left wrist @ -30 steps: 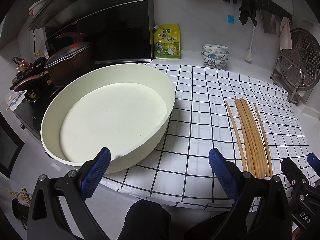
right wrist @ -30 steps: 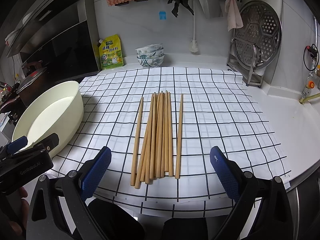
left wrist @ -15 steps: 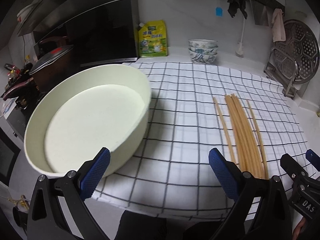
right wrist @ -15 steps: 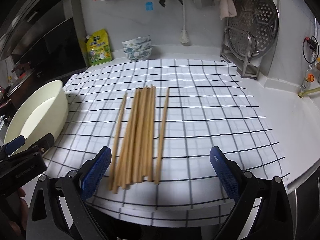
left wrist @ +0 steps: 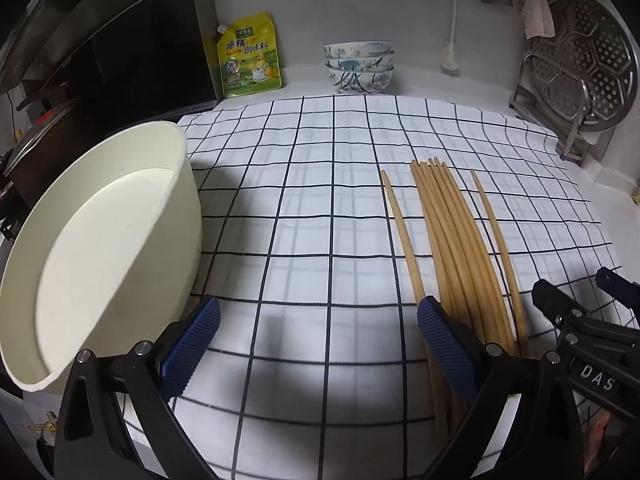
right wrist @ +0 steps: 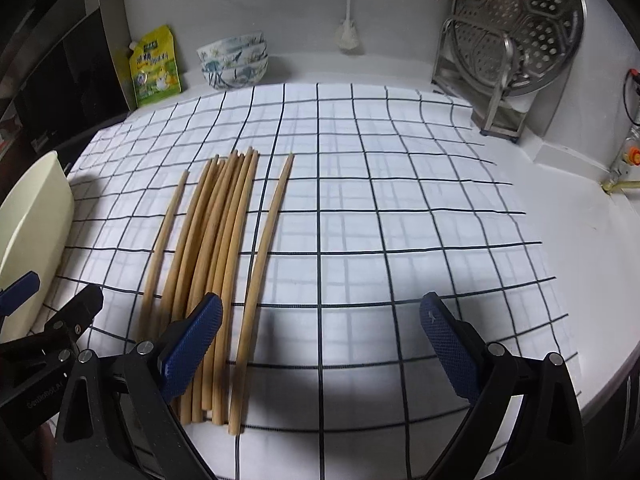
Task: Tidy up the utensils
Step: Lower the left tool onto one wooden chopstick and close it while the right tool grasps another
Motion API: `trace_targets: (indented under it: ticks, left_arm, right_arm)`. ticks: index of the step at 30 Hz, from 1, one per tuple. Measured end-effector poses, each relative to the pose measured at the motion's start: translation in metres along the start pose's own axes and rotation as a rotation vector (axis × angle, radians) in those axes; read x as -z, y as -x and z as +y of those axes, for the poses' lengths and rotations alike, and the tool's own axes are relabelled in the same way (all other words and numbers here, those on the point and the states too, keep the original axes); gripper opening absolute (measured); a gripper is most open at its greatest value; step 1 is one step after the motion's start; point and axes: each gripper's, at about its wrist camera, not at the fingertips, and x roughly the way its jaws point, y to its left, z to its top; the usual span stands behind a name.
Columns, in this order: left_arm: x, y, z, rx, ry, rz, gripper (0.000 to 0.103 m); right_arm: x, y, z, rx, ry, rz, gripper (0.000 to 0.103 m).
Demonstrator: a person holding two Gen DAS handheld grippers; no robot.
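We held both grippers low over the checked cloth, side by side and pointing toward the back wall. Our left gripper had its jaws spread wide with nothing between them but bare cloth; its left pad sat just beside the cream basin, and its right pad overlapped the near ends of the chopsticks in its view. Our right gripper was equally wide open and held nothing. In the right wrist view, its left pad covered the near part of the bundle, while one chopstick lying apart on the right side of the bundle ran inside the gap, close to that left pad. The chopsticks lay flat on the cloth, roughly parallel and pointing away from us: a tight group in the middle, one single stick apart on each side. They lay between the basin on the left and the steamer rack at the far right. Stacked bowls and a yellow pouch stood against the wall, well apart from the chopsticks.
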Motion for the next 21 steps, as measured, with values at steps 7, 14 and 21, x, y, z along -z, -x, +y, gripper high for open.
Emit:
trace_targets:
  ticks: [7, 14, 21]
  left_arm:
    - [-0.003, -0.021, 0.001, 0.000, 0.018, 0.046, 0.097]
    - [-0.006, -0.028, -0.001, 0.012, 0.029, 0.055, 0.097]
    - [-0.008, -0.035, -0.006, 0.004, 0.030, 0.070, 0.097]
  right_arm:
    - [-0.006, -0.022, 0.003, 0.051, 0.041, 0.028, 0.094]
    - [-0.003, -0.032, 0.004, 0.054, 0.073, 0.058, 0.094]
    - [0.000, -0.029, -0.014, 0.043, 0.029, 0.049, 0.093]
